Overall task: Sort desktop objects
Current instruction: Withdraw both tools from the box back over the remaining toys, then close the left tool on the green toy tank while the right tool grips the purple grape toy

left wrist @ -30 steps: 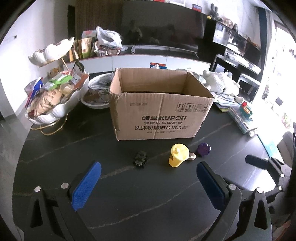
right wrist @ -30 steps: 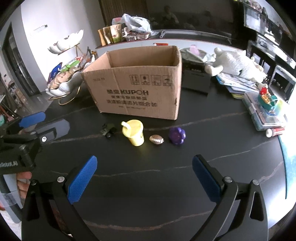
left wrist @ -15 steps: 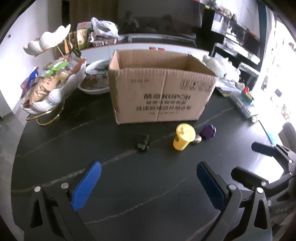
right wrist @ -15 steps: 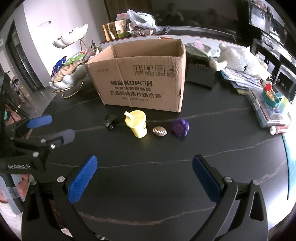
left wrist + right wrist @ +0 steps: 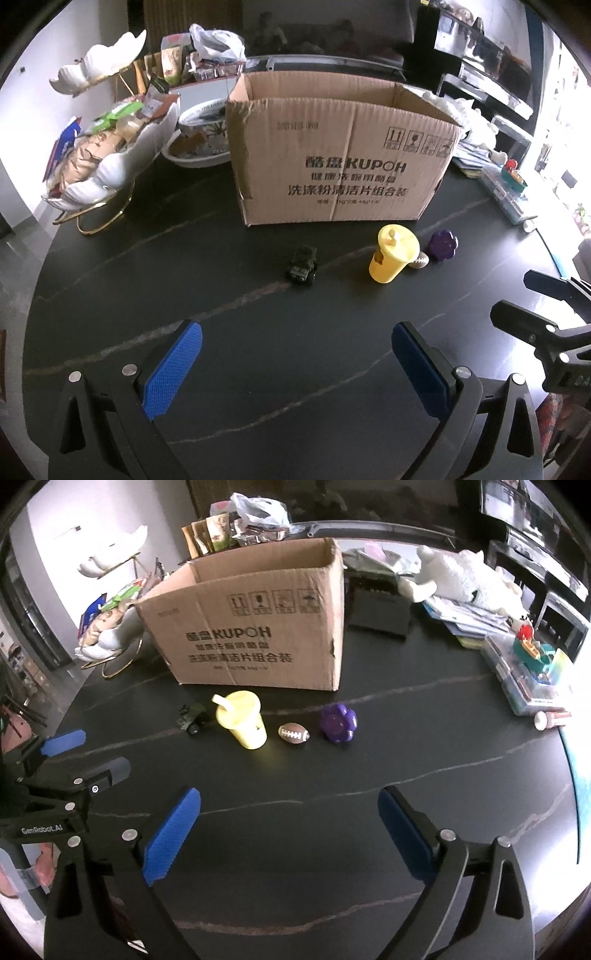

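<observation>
- Looking through the left wrist camera, I see my left gripper (image 5: pixel 295 365) held above the dark, pale-veined stone bench (image 5: pixel 258 369), its blue-padded jaws spread wide apart with nothing between them.
- Ahead of it a small dark green toy truck (image 5: pixel 303 264) stands on the bench, just in front of the open brown cardboard box printed KUPOH (image 5: pixel 340 155).
- To the truck's right stands a yellow plastic cup with a lid and spout (image 5: pixel 392 254); a small brown toy football (image 5: pixel 421 261) peeks out beside it, and a purple flower-shaped toy (image 5: pixel 442 245) sits just beyond.
- A white shell-shaped basket stuffed with snack packets (image 5: pixel 110 162) stands left of the box.
- At the right edge I see my right gripper (image 5: pixel 543 306) from the side, jaws apart.
- Through the right wrist camera, my right gripper (image 5: pixel 290 834) also hangs over bare bench (image 5: pixel 332 830), jaws wide and holding nothing.
- In a row before the box (image 5: pixel 251 627) I count the truck (image 5: pixel 191 718), the cup (image 5: pixel 243 719), the football (image 5: pixel 293 733) and the purple toy (image 5: pixel 338 723), each apart from its neighbour.
- A white plush animal (image 5: pixel 461 576) lies on papers at the far right, near a clear plastic case with colourful toys on top (image 5: pixel 528 672).
- My left gripper (image 5: pixel 85 753) enters at the left, its jaws parted.
</observation>
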Motion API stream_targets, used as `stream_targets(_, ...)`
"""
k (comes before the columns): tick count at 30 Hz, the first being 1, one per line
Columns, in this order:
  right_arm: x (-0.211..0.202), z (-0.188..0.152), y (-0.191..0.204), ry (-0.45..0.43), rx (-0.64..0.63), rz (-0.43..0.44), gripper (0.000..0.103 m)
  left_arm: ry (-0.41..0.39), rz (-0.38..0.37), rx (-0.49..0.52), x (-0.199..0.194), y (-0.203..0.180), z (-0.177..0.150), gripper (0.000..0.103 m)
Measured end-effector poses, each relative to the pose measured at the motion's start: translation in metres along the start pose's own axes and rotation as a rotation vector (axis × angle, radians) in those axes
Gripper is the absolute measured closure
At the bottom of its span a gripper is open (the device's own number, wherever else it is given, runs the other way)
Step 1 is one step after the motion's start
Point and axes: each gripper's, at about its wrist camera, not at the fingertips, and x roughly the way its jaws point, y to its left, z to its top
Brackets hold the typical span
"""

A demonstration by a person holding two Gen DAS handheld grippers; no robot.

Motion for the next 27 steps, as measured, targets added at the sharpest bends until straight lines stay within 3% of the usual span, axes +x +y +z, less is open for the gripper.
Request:
stream_targets(9, 0.02, 0.003, -0.005, 0.029, -0.01, -0.002, 0.023, 0.034, -0.008, -0.006, 0.016, -0.003, 0.002, 0.002)
stream_targets(14, 0.032, 0.007, -0.011, 0.045, -0.002, 0.001, 0.035, 0.027, 0.015, 0.015, 0.021, -0.007, 0.005, 0.002)
stream_targets(27, 0.06, 0.028, -0.026, 0.049, 0.025, -0.013, 0.043, 0.036, 0.002, 0.0, 0.04, -0.005, 0.012, 0.002)
